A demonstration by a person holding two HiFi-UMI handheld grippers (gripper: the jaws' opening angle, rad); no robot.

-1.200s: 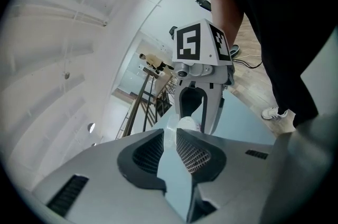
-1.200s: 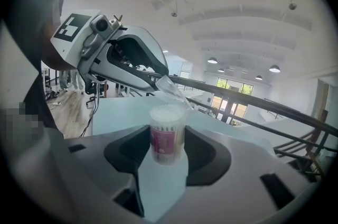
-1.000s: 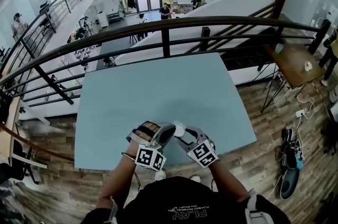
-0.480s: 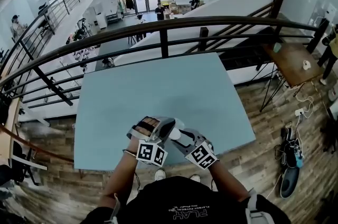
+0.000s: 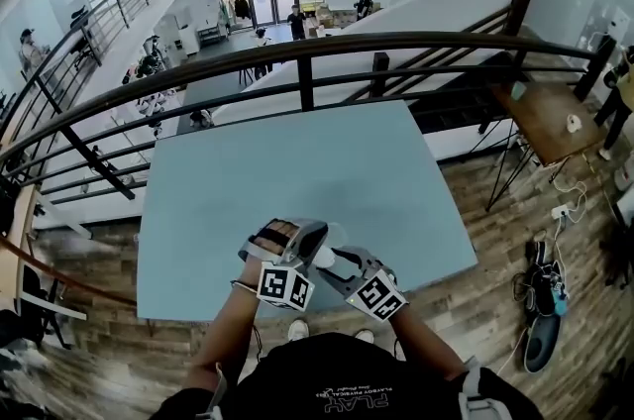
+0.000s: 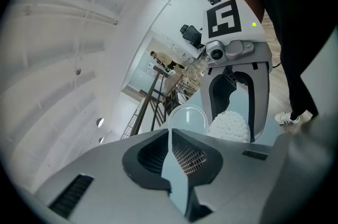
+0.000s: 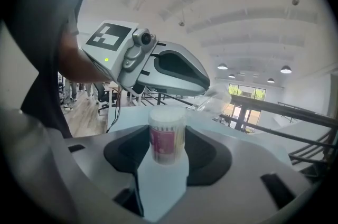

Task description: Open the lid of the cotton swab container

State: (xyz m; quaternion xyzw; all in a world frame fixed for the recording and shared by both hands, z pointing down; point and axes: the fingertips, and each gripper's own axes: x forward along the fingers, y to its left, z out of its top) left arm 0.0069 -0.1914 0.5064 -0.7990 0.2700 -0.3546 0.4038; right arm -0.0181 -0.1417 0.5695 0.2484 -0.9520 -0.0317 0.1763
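Right gripper view showed our right gripper [image 7: 165, 159] clamped on the upright cotton swab container [image 7: 167, 133]; just past its open top, up and to the right, our left gripper [image 7: 205, 92] pinched the clear lid [image 7: 224, 98], already apart from the container.

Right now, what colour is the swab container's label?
Pink label on round plastic container; right gripper view.

Lid [image 6: 187, 116] beside container [image 7: 167, 136] — over table [image 5: 297, 170], near edge

One table [image 5: 297, 165], one cotton swab container [image 7: 168, 138], one clear lid [image 6: 187, 118], two claws (left claw [image 6: 170, 133], right claw [image 7: 163, 151]); one small wooden side table [image 5: 545, 116] at three o'clock.
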